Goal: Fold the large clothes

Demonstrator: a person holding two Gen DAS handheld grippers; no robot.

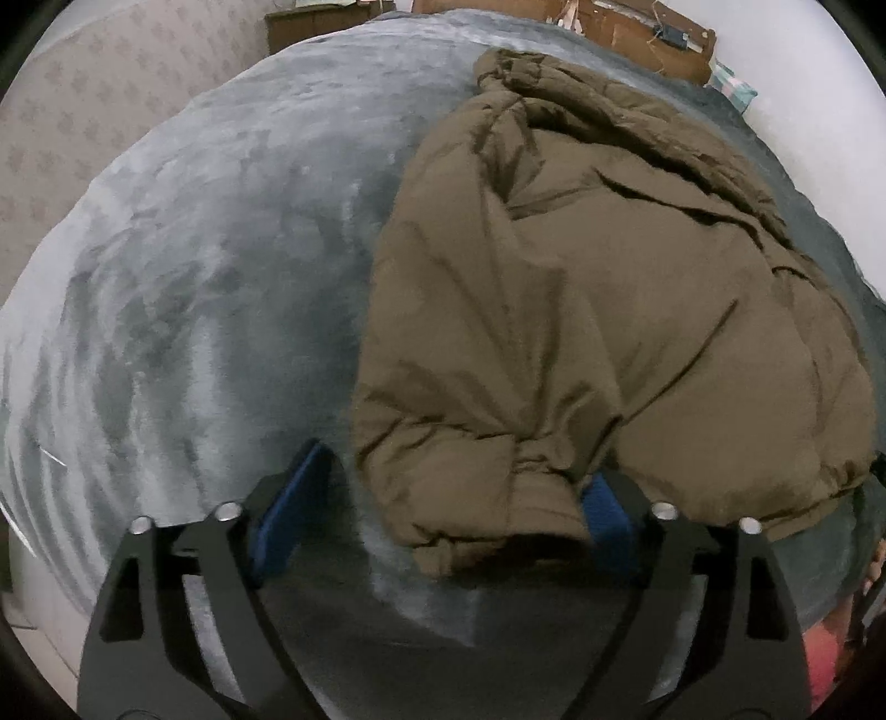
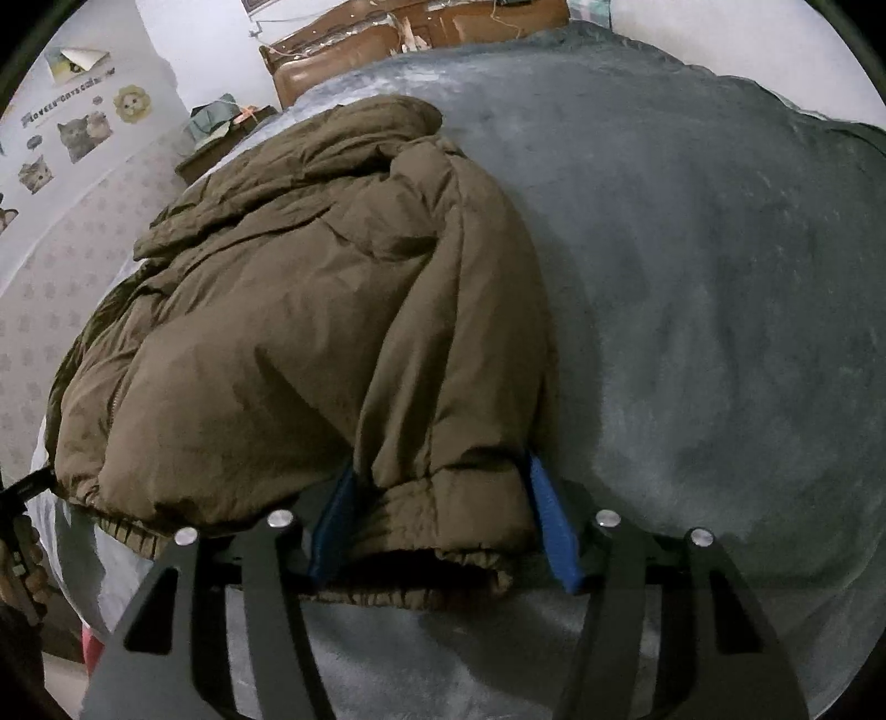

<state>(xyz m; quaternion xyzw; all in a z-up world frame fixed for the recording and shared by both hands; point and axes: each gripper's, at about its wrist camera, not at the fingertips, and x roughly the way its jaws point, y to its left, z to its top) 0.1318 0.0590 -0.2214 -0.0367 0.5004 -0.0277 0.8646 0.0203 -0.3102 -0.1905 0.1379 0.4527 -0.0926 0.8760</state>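
A grey-blue plush blanket point(image 1: 183, 310) covers the whole bed under me; its far end runs up to a brown wooden headboard point(image 2: 387, 33) that the top of the view cuts off. The olive-brown puffer jacket point(image 1: 581, 288) lies on it in a bulky, partly folded heap, collar end away from me, elastic hem toward me. From my left side it fills the right half of the view; from my right side the same jacket point(image 2: 310, 310) fills the left half, its left edge running past the blanket's side where I lose it.

My left gripper point(image 1: 443, 498) stands wide apart. A puffy cuffed corner of the jacket sits between the 2 blue pads. The right pad is tucked against the fabric and half hidden by it, while the left pad point(image 1: 288, 509) stands clear over bare blanket, so nothing is clamped.

My right gripper point(image 2: 443, 509) straddles the hem corner. Both blue pads point(image 2: 548, 520) lie right against the cuff, the left one partly buried under a fold. Whether they press it firmly I cannot tell.

At the left edge of the right view a hand point(image 2: 22, 559) on a dark handle is barely visible, mostly cut off. Cat stickers point(image 2: 77, 133) on the wall are too small to read.
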